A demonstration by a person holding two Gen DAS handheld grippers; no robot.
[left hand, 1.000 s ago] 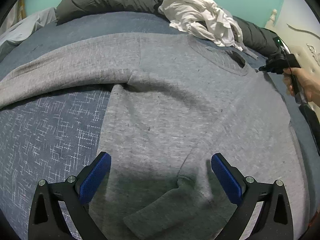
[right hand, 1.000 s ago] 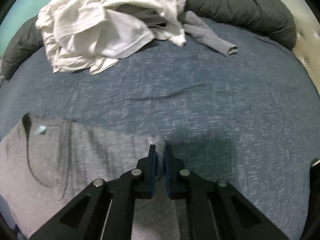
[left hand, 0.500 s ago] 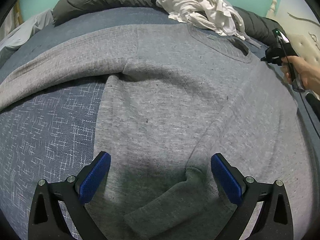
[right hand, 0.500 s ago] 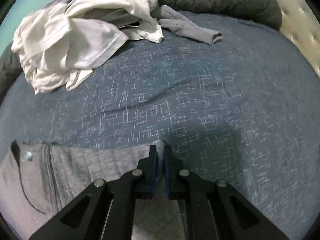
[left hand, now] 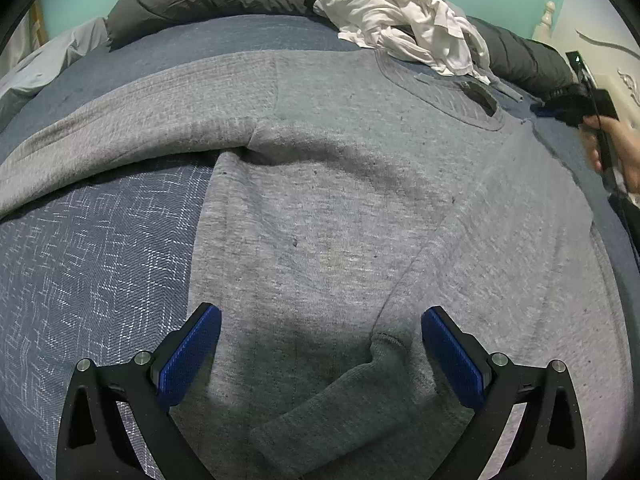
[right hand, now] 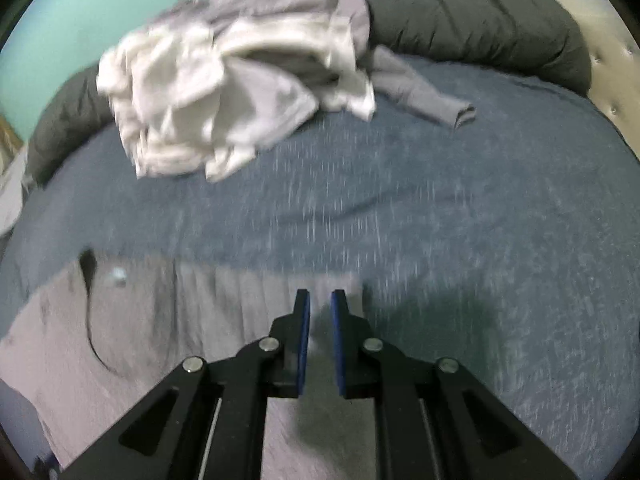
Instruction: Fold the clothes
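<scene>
Now I am letting my right gripper (right hand: 319, 340) part its jaws slightly over the sweatshirt's (left hand: 340, 208) shoulder edge, aiming to release cleanly without dragging the cloth; my left gripper (left hand: 320, 360) is hanging wide open, holding nothing, above the folded-in sleeve cuff (left hand: 360, 392); grey and speckled, the garment is lying flat across the blue bedspread (left hand: 100, 248).

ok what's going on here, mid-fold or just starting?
Early on. A grey sweatshirt lies spread flat on the blue bedspread, one sleeve already folded across its front. The left gripper hovers wide open above the lower body and sleeve cuff, holding nothing. The right gripper sits at the shoulder edge near the collar; its jaws are opening, fabric between them. A white clothes pile waits further back.
</scene>
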